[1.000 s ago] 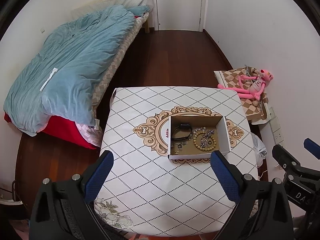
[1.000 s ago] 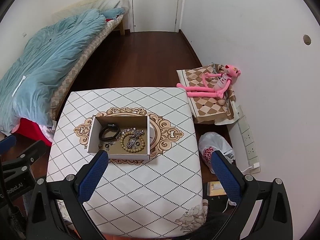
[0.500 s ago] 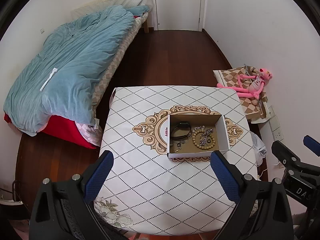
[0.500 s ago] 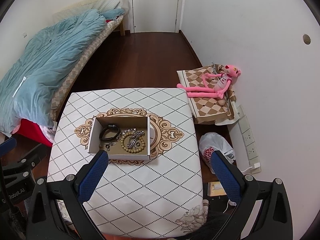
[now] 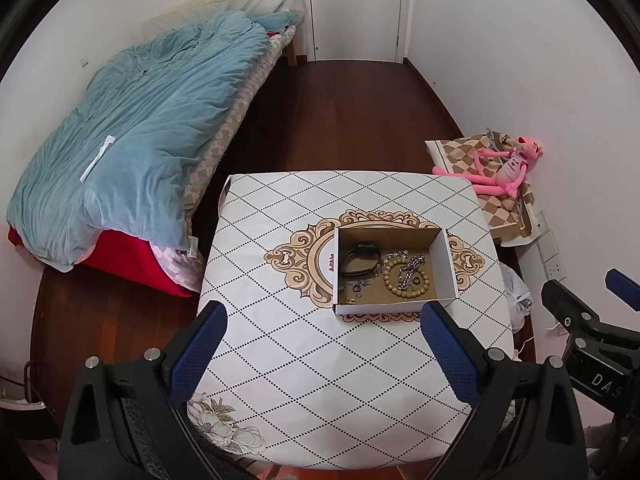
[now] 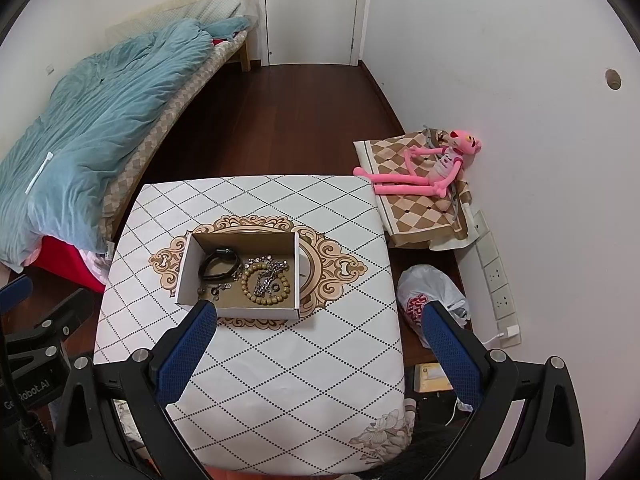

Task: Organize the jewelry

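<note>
A shallow cardboard box [image 5: 447, 264] [image 6: 184, 268] sits on the patterned table [image 5: 304, 380] [image 6: 288, 380]. Inside lie a black wristband [image 5: 360, 260] [image 6: 219, 265], a wooden bead bracelet [image 5: 389, 278] [image 6: 260, 299], a silver chain [image 5: 410, 270] [image 6: 267, 276] and small silver pieces [image 5: 356, 286] [image 6: 214, 290]. My left gripper [image 5: 322, 348] hangs open above the table's near part, short of the box. My right gripper [image 6: 320, 346] is open too, with nothing between its fingers, its left fingertip [image 6: 200, 320] just in front of the box.
A bed with a blue quilt [image 5: 140, 132] stands left of the table. A pink plush toy [image 6: 428, 168] lies on a checked cushion by the right wall. A white plastic bag [image 6: 430, 292] and wall sockets [image 6: 496, 276] are right of the table. A white door [image 5: 356, 8] closes the far end.
Both grippers have drifted slightly back and up from the table; the box sits a little higher in both views. Nothing was grasped.
</note>
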`<state>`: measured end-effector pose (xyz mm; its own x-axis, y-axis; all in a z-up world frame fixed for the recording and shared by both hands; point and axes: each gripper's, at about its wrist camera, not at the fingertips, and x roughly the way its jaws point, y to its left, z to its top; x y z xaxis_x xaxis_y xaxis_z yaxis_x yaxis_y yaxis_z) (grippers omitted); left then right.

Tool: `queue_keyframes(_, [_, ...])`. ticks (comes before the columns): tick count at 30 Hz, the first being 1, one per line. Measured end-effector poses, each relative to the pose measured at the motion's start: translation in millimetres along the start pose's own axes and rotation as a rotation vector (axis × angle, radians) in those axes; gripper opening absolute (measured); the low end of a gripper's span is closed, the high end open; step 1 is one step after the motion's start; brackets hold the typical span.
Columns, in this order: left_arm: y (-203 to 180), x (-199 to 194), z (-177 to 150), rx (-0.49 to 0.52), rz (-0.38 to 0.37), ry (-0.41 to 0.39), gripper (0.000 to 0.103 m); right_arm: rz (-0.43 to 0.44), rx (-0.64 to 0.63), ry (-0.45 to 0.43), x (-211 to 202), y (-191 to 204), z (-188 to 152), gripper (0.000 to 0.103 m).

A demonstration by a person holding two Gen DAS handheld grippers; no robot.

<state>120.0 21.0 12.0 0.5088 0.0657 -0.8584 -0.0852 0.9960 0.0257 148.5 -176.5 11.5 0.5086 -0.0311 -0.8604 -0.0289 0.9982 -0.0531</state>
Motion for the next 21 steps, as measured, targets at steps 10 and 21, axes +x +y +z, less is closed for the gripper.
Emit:
queue_keyframes(10, [0.1,-0.6,-0.3,-0.001,-0.001,0.001,0.099,0.002,-0.008,0.001,-1.4,1.8,-1.0,0.103])
queue_keyframes(21, [-2.9,-4.1,0.2,-0.002,-0.003,-0.006,0.099,0.005,-0.009,-0.001,-2.3,3.0,-1.6,0.103])
